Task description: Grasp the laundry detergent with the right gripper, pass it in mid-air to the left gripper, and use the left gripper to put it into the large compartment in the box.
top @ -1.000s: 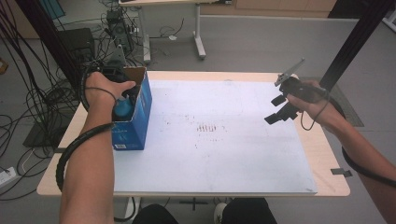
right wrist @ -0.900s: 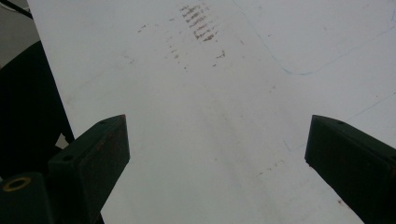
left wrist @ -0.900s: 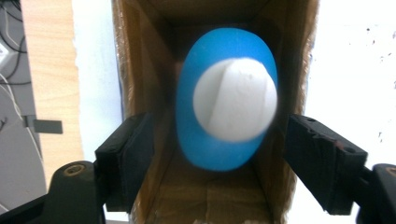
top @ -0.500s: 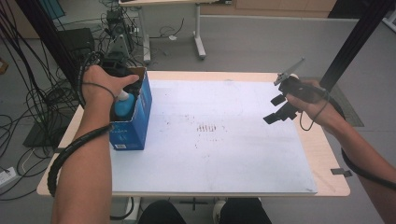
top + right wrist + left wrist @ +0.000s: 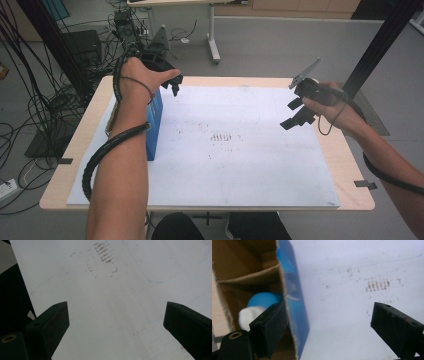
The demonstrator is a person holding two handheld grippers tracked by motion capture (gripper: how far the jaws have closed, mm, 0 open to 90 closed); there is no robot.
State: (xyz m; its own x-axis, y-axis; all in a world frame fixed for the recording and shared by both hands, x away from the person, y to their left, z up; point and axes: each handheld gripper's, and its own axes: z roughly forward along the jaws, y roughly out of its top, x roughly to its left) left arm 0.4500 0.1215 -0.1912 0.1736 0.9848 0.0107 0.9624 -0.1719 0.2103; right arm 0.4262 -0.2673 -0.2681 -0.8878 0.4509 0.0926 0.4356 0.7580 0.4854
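Observation:
A blue cardboard box (image 5: 156, 117) stands open at the left of the white sheet (image 5: 240, 165). In the left gripper view its brown inside holds a blue round thing (image 5: 263, 300) and a white thing (image 5: 245, 316). My left gripper (image 5: 170, 85) hangs above the box's far end. Its jaws have just been opening and now stand open (image 5: 328, 310). One jaw is over the box and the other over the sheet, and they grip nothing. My right gripper (image 5: 292, 114) hovers open over the sheet's right side, with bare sheet between its jaws (image 5: 115, 312).
Rust-coloured smudges (image 5: 225, 136) mark the middle of the sheet. The wooden table (image 5: 90, 135) shows as a border around the sheet. Cables and equipment (image 5: 80, 45) crowd the floor beyond the table's left side, and a desk leg (image 5: 214, 40) stands farther back.
My left hand has lifted out of the box and moved toward the table's far edge, its jaws spreading. The blue round thing stays in the box. The right hand has kept still.

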